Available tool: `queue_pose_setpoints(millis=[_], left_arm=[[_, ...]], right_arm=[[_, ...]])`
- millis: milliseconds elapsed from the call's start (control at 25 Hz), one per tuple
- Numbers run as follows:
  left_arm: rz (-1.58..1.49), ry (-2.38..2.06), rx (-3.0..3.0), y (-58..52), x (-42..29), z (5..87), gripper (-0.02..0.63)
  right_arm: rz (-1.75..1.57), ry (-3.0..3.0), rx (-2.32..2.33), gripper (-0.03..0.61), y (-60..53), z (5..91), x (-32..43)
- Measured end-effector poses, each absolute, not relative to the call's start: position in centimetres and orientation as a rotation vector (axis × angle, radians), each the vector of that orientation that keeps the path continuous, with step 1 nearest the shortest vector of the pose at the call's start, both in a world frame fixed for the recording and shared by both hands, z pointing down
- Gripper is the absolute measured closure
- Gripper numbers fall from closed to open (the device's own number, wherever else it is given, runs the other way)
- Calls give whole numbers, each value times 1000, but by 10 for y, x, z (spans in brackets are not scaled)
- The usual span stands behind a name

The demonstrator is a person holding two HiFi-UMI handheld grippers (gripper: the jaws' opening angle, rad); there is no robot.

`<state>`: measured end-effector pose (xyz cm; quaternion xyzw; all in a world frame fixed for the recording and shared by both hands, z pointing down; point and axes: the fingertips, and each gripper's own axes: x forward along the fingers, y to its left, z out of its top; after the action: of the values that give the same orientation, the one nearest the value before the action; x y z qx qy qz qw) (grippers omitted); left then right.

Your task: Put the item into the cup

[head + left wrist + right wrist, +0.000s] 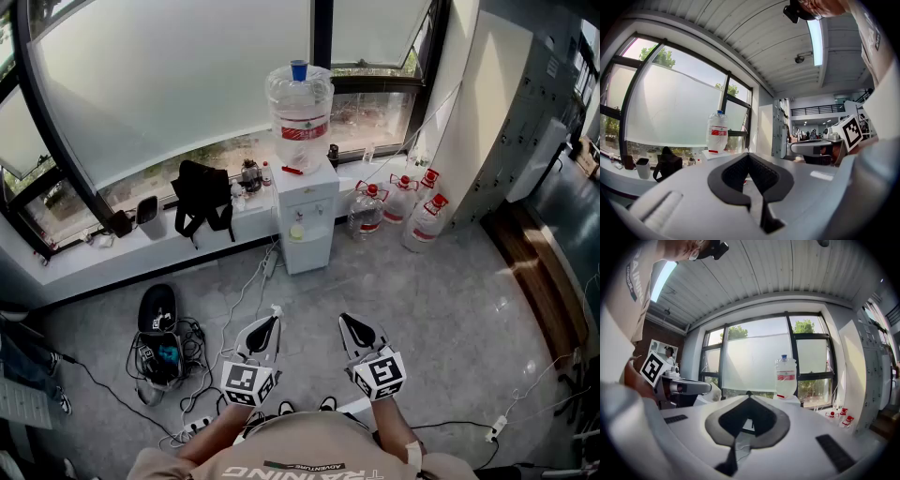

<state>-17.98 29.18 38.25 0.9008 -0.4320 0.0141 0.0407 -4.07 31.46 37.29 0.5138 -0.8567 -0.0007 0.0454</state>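
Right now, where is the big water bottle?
Head view, top centre: the water bottle stands on the white dispenser, black bag to its left, spare bottles on the floor right.

Small print on the person's tan shirt (309, 448) reads "ADVENTURE", with the larger word "TRAINING" below it clipped by the frame edge. In the right gripper view the same print runs sideways and only partly legible. The red label (302, 130) on the water bottle (299, 98) is too small to read. Black-and-white square code markers face up on the left hand-held gripper (273, 320) and right hand-held gripper (345, 318).
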Motion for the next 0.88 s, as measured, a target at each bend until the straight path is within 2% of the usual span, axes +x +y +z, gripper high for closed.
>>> queue_pose_setpoints(millis=[880], left_arm=[[28, -1304, 2758, 264, -218, 391, 606]], right_arm=[[29, -2551, 1689, 568, 298, 383, -52]])
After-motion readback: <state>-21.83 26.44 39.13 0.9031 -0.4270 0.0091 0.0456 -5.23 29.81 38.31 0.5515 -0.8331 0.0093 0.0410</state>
